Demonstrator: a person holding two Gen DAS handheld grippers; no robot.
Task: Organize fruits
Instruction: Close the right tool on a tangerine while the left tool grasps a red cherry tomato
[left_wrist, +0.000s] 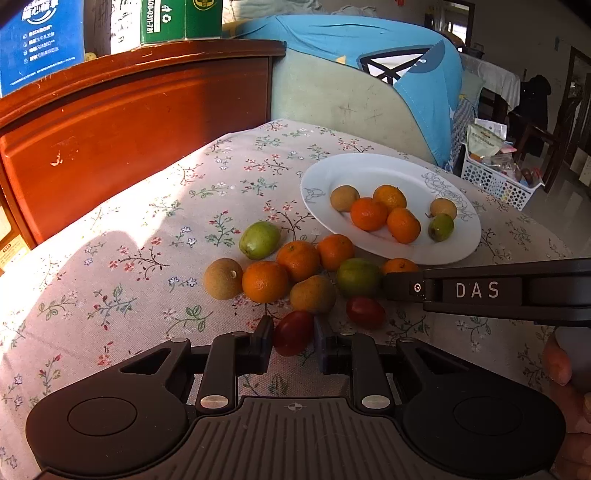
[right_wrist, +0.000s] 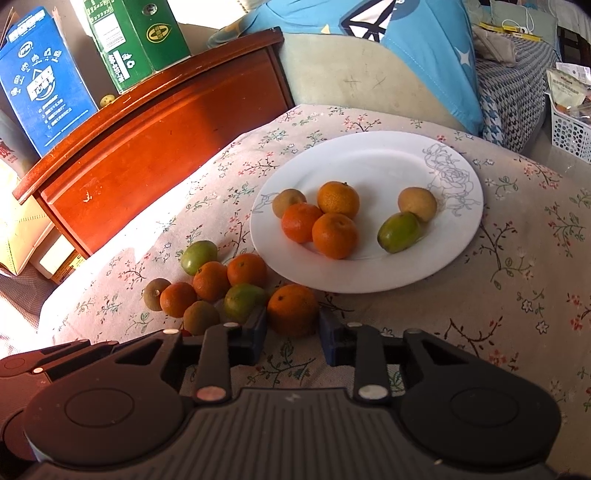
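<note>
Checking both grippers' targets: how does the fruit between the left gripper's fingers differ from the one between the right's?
The left gripper brackets a red fruit; the right gripper brackets a tangerine. The red fruit is dark, smooth and oval; the tangerine is orange, dimpled and rounder. The tangerine lies by the plate rim; the red fruit lies farther out. Both rest on the tablecloth, ungripped.

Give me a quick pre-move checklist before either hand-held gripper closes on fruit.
1. Left hand-held gripper straddles the red fruit, not pinched: ok.
2. Right hand-held gripper straddles the mandarin, gaps both sides: ok.
3. Free space on white plate: ok.
4. Green fruit crowds the right gripper's left finger: not ok.
5. Finger depth around each fruit: cannot tell.
</note>
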